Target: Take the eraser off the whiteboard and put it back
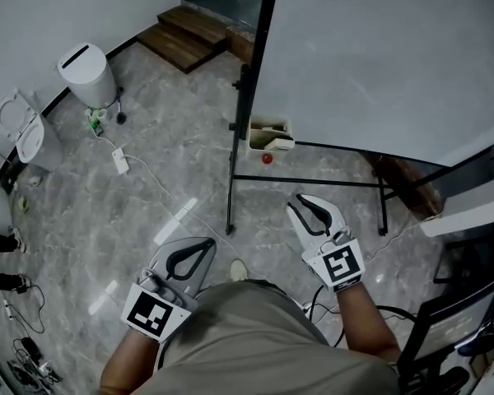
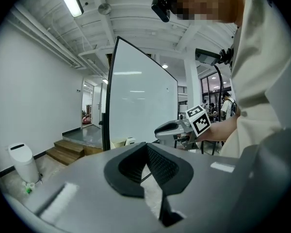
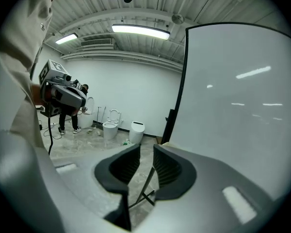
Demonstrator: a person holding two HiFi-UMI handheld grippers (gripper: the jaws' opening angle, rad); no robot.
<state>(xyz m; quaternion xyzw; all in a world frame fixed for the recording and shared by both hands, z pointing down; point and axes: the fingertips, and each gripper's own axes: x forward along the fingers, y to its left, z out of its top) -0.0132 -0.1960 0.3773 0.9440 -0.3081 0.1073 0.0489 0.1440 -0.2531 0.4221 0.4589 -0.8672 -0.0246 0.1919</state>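
Observation:
The whiteboard (image 1: 379,56) stands on a black frame (image 1: 230,171) ahead and to my right; its face looks bare in all views. At its lower left corner hangs a white holder (image 1: 270,134) with pale items inside; I cannot tell which is the eraser. My right gripper (image 1: 305,202) is held over the floor just short of the stand. It is open by a narrow gap (image 3: 146,147) with nothing between the pads. My left gripper (image 1: 212,243) hangs lower left of it. Its tips (image 2: 146,144) meet, and it holds nothing.
A red ball (image 1: 267,159) lies under the holder. Wooden steps (image 1: 185,33) rise behind the board. A white bin (image 1: 88,74), a toilet (image 1: 25,134) and a power strip (image 1: 119,161) with its cable sit at left. Dark furniture (image 1: 453,319) crowds the lower right.

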